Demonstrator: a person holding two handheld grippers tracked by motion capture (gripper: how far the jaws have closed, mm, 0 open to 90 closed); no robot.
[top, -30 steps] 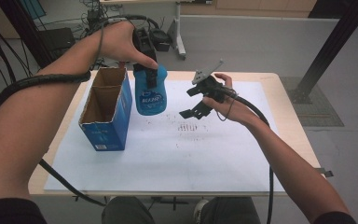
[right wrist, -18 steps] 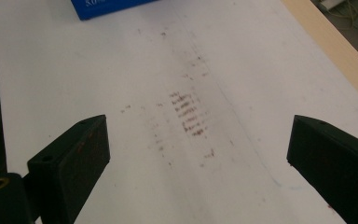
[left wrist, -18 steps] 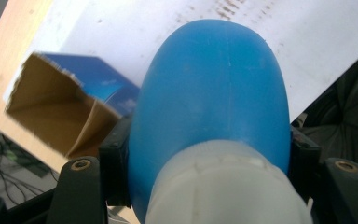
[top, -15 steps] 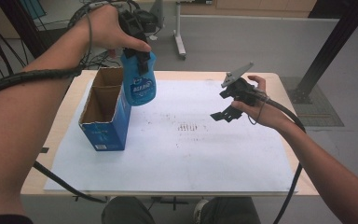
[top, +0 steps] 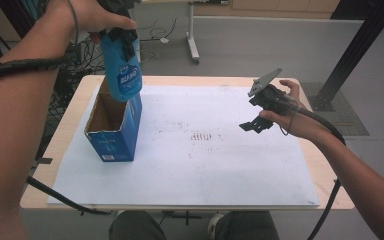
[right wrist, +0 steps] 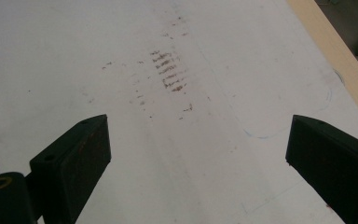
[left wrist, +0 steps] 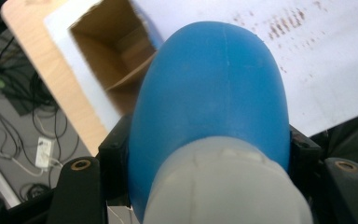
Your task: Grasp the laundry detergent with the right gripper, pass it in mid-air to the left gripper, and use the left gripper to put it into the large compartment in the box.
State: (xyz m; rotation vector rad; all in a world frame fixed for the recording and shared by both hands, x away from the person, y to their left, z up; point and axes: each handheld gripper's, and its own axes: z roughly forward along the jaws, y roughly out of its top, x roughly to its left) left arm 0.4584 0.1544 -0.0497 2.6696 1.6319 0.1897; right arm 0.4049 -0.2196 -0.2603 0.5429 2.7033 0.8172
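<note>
Blue bottle [top: 123, 67] pinched in left gripper [top: 121, 31] jaws above open carton [top: 111, 127], right gripper [top: 258, 121] jaws spread and idle; risk: slipping, or snagging carton rim.

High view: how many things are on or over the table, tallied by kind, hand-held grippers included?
Blue bottle: 1, held over the box
Open blue cardboard box: 1
White sheet covering the table: 1
Hand-held grippers: 2, left hand-held gripper and right hand-held gripper
Total: 5
</note>
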